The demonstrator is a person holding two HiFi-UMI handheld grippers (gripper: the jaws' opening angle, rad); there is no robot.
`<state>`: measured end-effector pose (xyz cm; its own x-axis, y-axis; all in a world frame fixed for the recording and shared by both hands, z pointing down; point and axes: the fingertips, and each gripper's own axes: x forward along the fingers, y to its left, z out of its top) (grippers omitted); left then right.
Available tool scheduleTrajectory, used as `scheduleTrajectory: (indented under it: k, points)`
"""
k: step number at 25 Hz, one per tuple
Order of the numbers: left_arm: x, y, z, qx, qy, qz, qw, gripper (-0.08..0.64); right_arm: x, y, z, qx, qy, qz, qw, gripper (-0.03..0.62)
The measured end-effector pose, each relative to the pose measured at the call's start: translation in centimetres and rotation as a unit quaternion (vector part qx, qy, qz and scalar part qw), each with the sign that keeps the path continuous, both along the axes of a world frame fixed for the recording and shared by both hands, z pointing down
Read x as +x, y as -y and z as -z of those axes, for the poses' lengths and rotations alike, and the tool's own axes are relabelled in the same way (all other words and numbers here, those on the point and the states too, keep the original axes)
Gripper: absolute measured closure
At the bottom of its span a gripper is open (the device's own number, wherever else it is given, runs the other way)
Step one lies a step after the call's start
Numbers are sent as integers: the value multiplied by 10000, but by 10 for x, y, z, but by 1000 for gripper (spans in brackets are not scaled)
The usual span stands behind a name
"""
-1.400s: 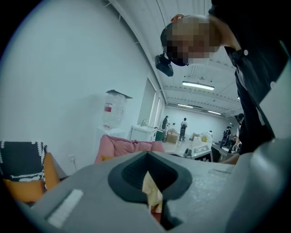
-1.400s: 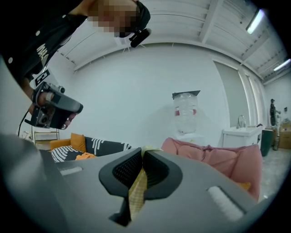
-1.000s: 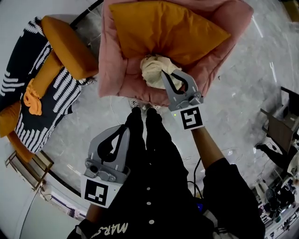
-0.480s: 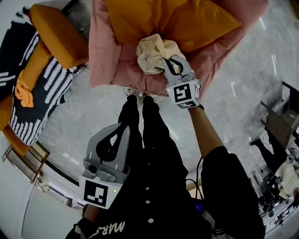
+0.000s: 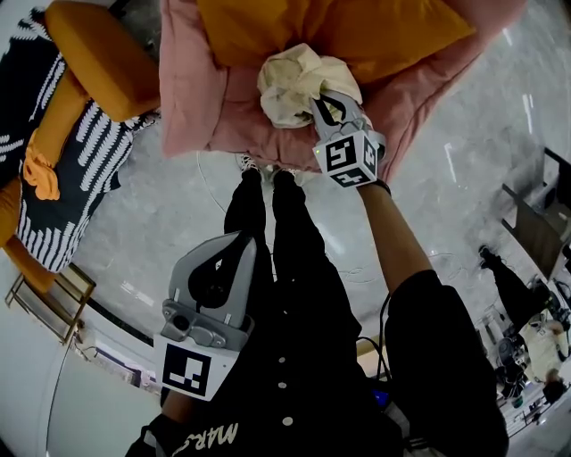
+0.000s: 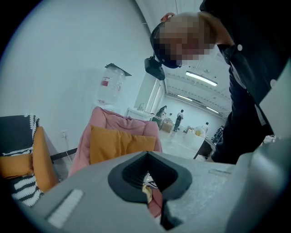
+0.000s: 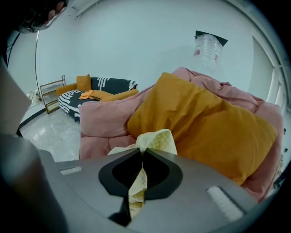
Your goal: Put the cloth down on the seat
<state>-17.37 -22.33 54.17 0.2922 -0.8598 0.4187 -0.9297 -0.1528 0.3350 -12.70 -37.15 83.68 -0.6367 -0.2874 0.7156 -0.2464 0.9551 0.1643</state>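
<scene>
Cloth (image 5: 299, 78), pale cream and crumpled into a loose bundle, lies over the front of the pink seat (image 5: 192, 103), close against the orange cushion (image 5: 357, 27) propped at the seat's back. The right claw (image 5: 318, 100) is clamped on a fold of it. In the right gripper view a thin strip of the fabric runs down between the two closed jaws, with a faint check weave showing on the puff above them. The claw's grey body hides the bottom of the bundle, so I cannot tell whether it rests fully on the seat pad.

The seat is soft, quilted and puffy, with rounded padded sides. Its back is cut off at the top edge of the head view. The cushion is plump, square-cornered and matte.

The left claw (image 5: 239, 243) hangs well away from the seat, down by the person's (image 5: 294, 294) dark trousers, with its jaws together on nothing. In its own view only a sliver of pink and pale colour shows through the slit between the jaws, too narrow to make out.

Left of the seat stands a striped sofa (image 5: 85, 170), black with white marks and orange bolsters, partly cut off at the frame edge. Nearer the person than that sofa is a metal rack (image 5: 49, 286). The floor (image 5: 161, 223) around the seat is glossy grey stone with pale veins, and the wall behind the seat is plain white.
</scene>
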Motion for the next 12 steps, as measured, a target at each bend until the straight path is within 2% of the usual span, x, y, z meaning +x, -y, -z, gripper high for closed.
scheduleTrajectory:
  k: [4, 6, 7, 12]
  points:
    - [1, 0, 1, -4, 23, -33, 10000, 558, 1, 0, 0, -107, 31, -28, 9999, 551]
    - [1, -1, 4, 29, 44, -54, 10000, 558, 3, -3, 4, -194, 88, -43, 9998, 468]
    - [1, -1, 6, 57, 54, -71, 9999, 558, 5, -5, 8, -208, 95, -49, 9997, 451]
    - [1, 2, 24, 258, 115, -189, 9994, 558, 18, -8, 32, -150, 91, -164, 9997, 449]
